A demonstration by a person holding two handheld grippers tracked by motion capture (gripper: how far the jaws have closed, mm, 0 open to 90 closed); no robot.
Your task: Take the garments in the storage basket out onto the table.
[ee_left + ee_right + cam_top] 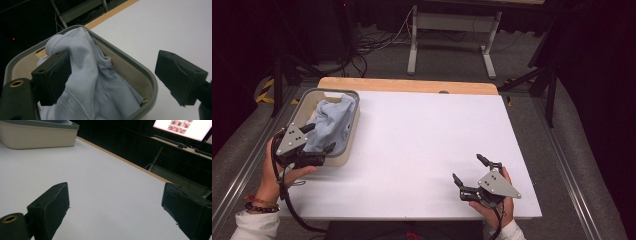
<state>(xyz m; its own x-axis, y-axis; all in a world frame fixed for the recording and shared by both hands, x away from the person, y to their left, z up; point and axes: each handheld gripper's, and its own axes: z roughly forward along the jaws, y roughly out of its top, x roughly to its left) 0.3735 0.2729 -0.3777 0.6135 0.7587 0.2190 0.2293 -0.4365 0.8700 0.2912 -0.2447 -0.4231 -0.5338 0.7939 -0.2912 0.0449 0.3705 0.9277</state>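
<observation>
With its fingers released astride the basket's (353, 131) near rim, the left gripper (321, 137) should sink deeper before pinching the pale-blue garment (95, 85); the right gripper's (469, 174) fingers idle apart.

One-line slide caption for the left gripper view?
Left gripper open over the basket, one of its fingers against the pale blue cloth inside.

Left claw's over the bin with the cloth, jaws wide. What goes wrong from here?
1. The left claw straddles the bin rim: one jaw sits against the light blue cloth inside, the other hangs outside the wall. Closing now would likely pinch the rim along with the cloth.
2. The cloth is bunched and draped up to the rim, so a pull could drag or tip the bin.
3. The right claw rests open far across the white table, with nothing steadying the bin.
</observation>
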